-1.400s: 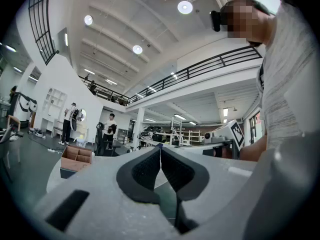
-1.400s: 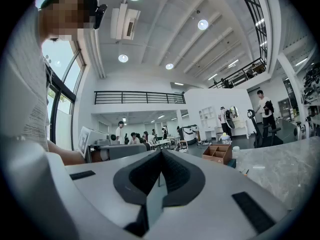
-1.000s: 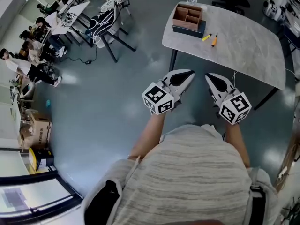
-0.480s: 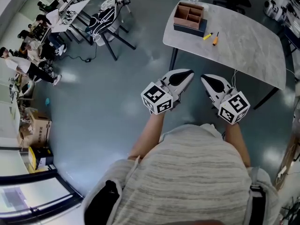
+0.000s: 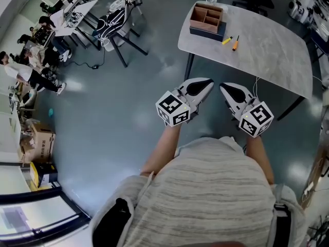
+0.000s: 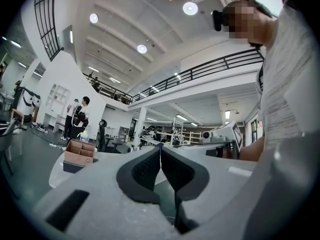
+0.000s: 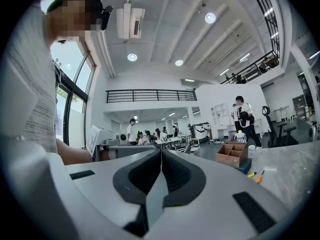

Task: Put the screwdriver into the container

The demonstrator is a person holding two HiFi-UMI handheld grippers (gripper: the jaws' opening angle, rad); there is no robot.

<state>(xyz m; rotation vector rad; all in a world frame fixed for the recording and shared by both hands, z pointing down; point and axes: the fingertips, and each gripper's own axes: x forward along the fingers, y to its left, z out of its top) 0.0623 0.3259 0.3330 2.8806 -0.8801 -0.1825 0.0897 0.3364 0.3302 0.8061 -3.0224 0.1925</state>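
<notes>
Head view: the left gripper (image 5: 207, 82) and right gripper (image 5: 225, 87) are held level, short of the table (image 5: 277, 50) at 1 o'clock. On it, the screwdriver (image 5: 235, 43) lies at 4 o'clock of the container (image 5: 207, 18), with a yellow tool (image 5: 226, 40) between them.

Left gripper view: jaws together, empty; container at 9 o'clock.

Right gripper view: jaws together, nothing held; screwdriver at 3 o'clock, beside the container.

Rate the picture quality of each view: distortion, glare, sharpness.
Head view: wide-angle bend, with straight lines curving toward the edges; soft glare patches on the glossy floor; table evenly lit and sharp. Left gripper view: fisheye circle with black corners; ceiling lamps blown out. Right gripper view: same fisheye vignette; window overexposed; orange screwdriver tiny but distinguishable.
</notes>
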